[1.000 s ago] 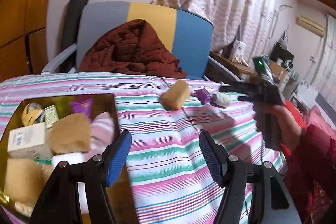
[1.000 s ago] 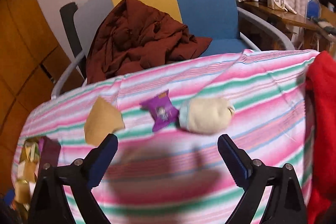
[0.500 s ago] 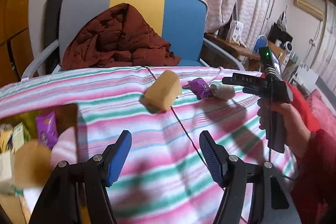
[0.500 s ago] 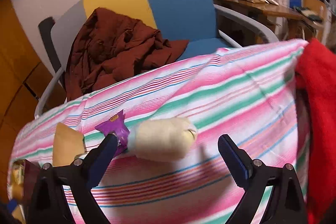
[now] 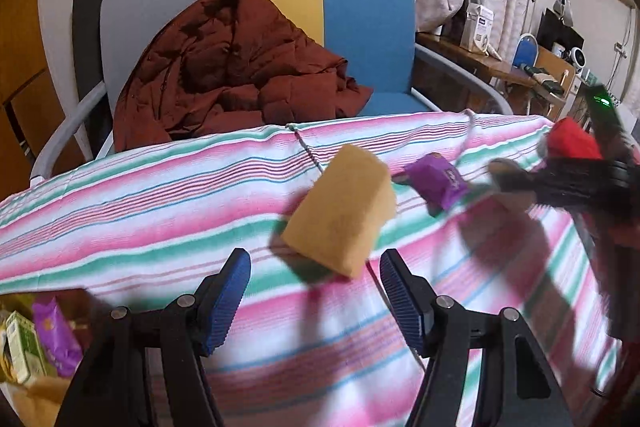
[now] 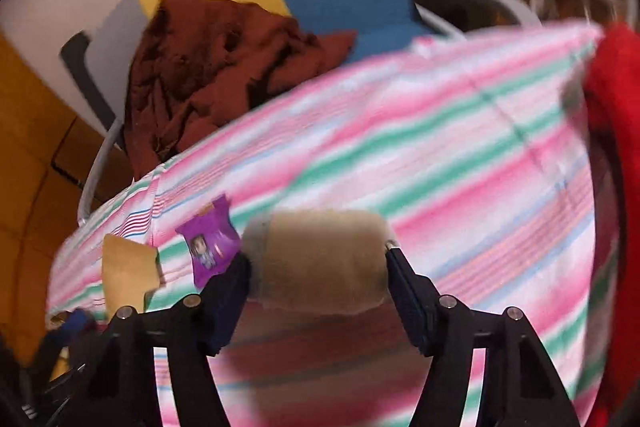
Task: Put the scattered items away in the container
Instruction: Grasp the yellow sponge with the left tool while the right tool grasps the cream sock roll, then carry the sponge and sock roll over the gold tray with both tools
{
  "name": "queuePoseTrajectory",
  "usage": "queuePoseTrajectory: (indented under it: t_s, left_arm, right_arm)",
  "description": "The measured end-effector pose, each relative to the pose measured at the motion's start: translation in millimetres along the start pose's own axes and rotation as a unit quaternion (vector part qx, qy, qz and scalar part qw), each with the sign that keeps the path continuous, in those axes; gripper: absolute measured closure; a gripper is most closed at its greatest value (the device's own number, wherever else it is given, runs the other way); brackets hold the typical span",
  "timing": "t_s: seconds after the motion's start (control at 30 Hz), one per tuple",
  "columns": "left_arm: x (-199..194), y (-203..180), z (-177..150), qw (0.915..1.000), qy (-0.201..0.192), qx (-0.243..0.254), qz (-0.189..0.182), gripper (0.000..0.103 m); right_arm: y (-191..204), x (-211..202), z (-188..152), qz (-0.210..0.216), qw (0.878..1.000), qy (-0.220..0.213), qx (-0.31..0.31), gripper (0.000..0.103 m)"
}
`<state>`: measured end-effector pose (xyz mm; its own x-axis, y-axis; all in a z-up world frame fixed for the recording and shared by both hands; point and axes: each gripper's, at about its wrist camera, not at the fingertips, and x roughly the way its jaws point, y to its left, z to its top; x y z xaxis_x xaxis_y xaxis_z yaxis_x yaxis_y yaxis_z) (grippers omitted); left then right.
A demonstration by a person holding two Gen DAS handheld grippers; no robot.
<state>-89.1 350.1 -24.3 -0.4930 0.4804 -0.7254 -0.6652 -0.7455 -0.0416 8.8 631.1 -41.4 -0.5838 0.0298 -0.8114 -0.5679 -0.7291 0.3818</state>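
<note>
The right gripper (image 6: 318, 269) is closing on a beige roll (image 6: 320, 261) lying between its pads on the striped cloth (image 5: 160, 211). The left gripper (image 5: 316, 291) is spread wide, empty, near a tan sponge (image 5: 342, 213). At the near left, a purple packet (image 5: 54, 337) and a green carton (image 5: 18, 351) are seen in the container, whose walls are mostly out of frame.

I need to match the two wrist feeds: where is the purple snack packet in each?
Left wrist: purple snack packet lies right of centre on the striped cloth, just right of the tan sponge block.
Right wrist: the packet is lower left, beside the beige roll between the right gripper fingers.
Shared landmark: the brown jacket on the chair.
</note>
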Motion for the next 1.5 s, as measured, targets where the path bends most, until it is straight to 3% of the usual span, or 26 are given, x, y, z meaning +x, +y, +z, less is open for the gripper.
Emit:
queuePoseTrajectory:
  t_s: [0.13, 0.37, 0.67, 0.8, 1.1, 1.5]
  left_arm:
    - [11, -4, 6, 0.9996, -0.018, 0.02, -0.007, 0.028]
    - [49, -17, 17, 0.9988, 0.007, 0.047, -0.006, 0.029]
    - [55, -20, 12, 0.9992, -0.009, 0.033, -0.021, 0.05]
    - [50, -23, 7, 0.9989, -0.024, 0.04, -0.001, 0.053]
    - [22, -21, -13, 0.9984, -0.052, 0.021, 0.003, 0.054]
    - [-24, -45, -50, 0.9937, -0.09, 0.065, 0.015, 0.054]
  right_arm:
    - [-21, -4, -4, 0.033, 0.997, 0.03, 0.056, 0.037]
    - [-16, -3, -3, 0.014, 0.999, 0.033, 0.034, 0.037]
    - [-14, -2, -4, 0.002, 0.999, 0.035, 0.02, 0.037]
    - [-11, 0, -5, 0.0, 0.999, 0.037, 0.017, 0.037]
    - [-1, 7, -7, -0.015, 0.999, 0.04, -0.007, 0.036]
    - [5, -1, -1, -0.016, 1.0, 0.01, -0.014, 0.037]
